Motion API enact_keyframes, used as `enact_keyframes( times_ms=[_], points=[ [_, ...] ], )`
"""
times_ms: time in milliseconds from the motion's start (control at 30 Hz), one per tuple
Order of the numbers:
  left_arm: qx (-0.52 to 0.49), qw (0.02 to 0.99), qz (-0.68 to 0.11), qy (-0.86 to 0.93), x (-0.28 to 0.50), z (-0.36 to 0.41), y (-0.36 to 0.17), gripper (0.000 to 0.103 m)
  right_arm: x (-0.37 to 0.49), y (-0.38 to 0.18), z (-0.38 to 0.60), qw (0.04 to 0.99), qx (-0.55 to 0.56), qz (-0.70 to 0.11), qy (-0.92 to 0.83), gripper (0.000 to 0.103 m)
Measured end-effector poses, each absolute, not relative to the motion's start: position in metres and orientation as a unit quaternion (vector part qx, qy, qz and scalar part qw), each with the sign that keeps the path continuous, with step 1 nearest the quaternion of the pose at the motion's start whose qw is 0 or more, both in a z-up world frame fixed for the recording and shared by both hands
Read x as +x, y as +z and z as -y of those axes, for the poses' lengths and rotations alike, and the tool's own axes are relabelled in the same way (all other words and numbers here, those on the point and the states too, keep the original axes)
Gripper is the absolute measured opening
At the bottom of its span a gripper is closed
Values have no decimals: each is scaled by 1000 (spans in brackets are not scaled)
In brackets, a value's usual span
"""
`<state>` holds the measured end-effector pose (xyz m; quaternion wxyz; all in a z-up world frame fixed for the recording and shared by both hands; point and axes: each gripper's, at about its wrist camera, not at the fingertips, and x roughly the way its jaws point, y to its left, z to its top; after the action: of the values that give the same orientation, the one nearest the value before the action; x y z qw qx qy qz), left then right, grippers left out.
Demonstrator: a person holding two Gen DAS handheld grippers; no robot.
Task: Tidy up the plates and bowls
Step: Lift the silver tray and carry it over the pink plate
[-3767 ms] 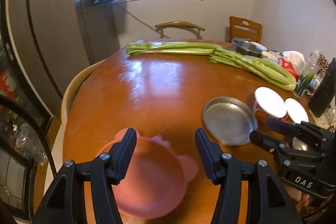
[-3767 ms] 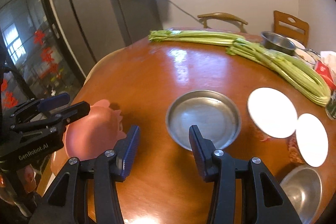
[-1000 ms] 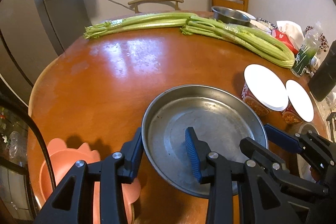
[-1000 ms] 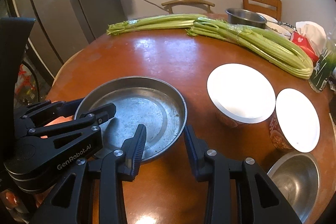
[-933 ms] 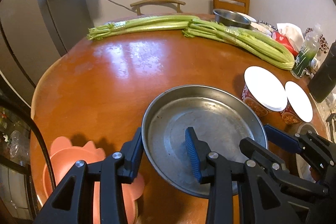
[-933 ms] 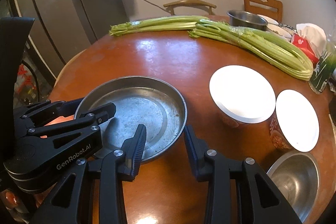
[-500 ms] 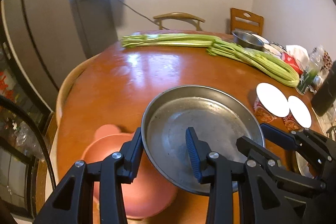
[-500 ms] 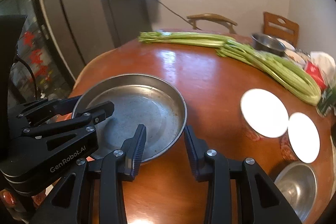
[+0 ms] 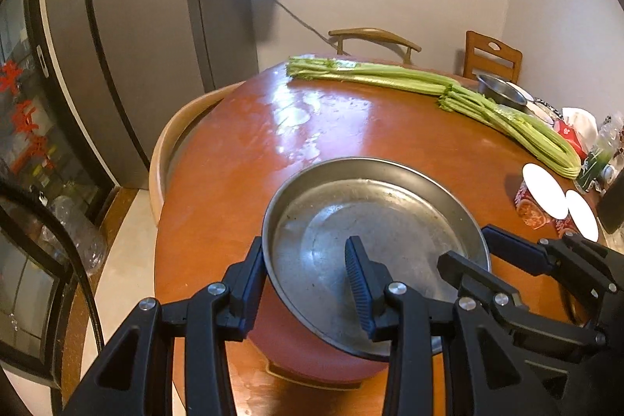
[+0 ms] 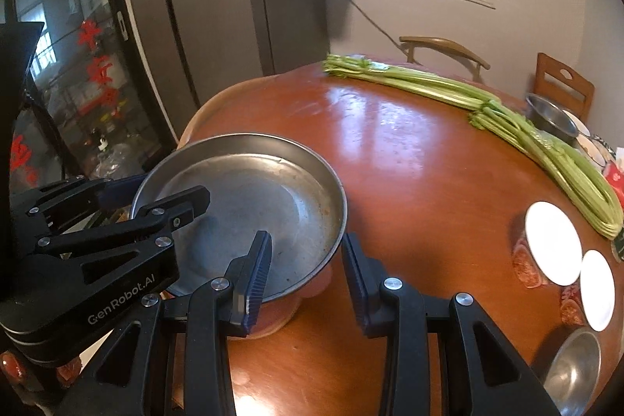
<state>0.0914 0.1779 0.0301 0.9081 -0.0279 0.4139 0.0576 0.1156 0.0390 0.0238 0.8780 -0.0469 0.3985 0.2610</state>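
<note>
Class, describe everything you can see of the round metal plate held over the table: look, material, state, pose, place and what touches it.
The metal plate is a round, shallow pan of dull grey steel with a raised rim, scuffed and speckled inside, and empty. It sits roughly level above the pink plate near the table's edge. The left tongs and the right tongs each straddle its near rim, one finger inside, one outside. Whether it rests on the pink plate is unclear.

Celery [image 9: 429, 84] lies beside two lidded cups [image 9: 540, 195].
</note>
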Motion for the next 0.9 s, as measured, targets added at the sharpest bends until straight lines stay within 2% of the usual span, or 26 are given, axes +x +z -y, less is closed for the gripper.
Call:
enact_keyframes(
  times_ms=[900],
  points=[
    [-39, 883, -466, 49, 98, -202, -25, 40, 119, -24, -72, 855, -75, -442, 261, 40]
  ],
)
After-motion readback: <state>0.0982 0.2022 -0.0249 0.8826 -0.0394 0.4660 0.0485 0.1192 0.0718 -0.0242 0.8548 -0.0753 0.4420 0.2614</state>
